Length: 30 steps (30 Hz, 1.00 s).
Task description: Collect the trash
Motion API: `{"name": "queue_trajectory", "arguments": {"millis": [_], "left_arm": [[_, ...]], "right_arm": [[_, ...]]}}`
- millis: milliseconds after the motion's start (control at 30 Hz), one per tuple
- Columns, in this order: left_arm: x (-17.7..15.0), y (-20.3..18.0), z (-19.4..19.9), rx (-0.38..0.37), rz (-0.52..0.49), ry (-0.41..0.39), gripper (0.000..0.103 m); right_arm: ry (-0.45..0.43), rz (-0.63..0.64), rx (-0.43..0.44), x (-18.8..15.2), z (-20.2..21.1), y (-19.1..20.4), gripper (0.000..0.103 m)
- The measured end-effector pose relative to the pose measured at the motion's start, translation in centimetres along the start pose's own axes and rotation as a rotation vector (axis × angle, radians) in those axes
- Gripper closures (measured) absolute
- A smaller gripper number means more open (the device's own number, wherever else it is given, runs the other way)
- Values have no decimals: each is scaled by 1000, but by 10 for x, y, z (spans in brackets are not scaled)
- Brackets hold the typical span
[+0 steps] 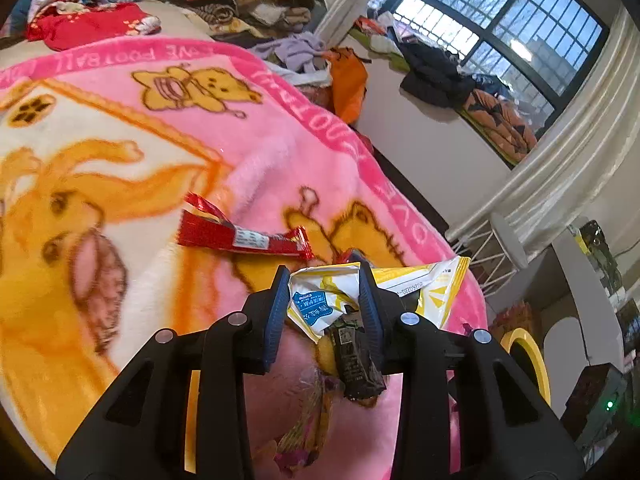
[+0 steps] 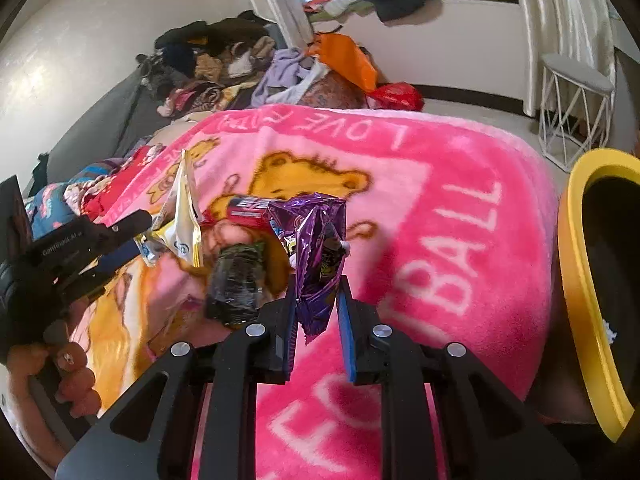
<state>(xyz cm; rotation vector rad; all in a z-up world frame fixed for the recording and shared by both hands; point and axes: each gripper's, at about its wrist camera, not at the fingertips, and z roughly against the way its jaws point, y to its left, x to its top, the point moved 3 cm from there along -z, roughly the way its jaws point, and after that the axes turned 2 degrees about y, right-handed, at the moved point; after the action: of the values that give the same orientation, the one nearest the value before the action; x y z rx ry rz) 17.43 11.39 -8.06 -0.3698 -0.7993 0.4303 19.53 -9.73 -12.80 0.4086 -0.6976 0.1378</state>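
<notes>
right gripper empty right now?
No: the right gripper is shut on a crumpled purple wrapper, lifted above the pink blanket.

Left gripper (image 1: 325, 280): matte black plastic frame w/ triangular cutouts, 4 round silver screw heads across the linkage, blue ribbed rubber pads (image 1: 276, 312) on both fingers. Right gripper (image 2: 316, 292): same build, same 4 silver screws, blue pads. Small white lettering on left unit's black housing, illegible. Hand (image 2: 68, 376) bare.
</notes>
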Motion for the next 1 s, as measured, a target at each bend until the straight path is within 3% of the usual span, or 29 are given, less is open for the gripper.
{"name": "queue_trajectory", "arguments": {"millis": [433,1000], "left_arm": [[0,5,40,16,-8,-65,75],[-16,-8,52,20,-82,-58,75]], "right_arm": [[-57,158,38,-8,26,31,85],[-80,199,58,-14,44,36,85]]}}
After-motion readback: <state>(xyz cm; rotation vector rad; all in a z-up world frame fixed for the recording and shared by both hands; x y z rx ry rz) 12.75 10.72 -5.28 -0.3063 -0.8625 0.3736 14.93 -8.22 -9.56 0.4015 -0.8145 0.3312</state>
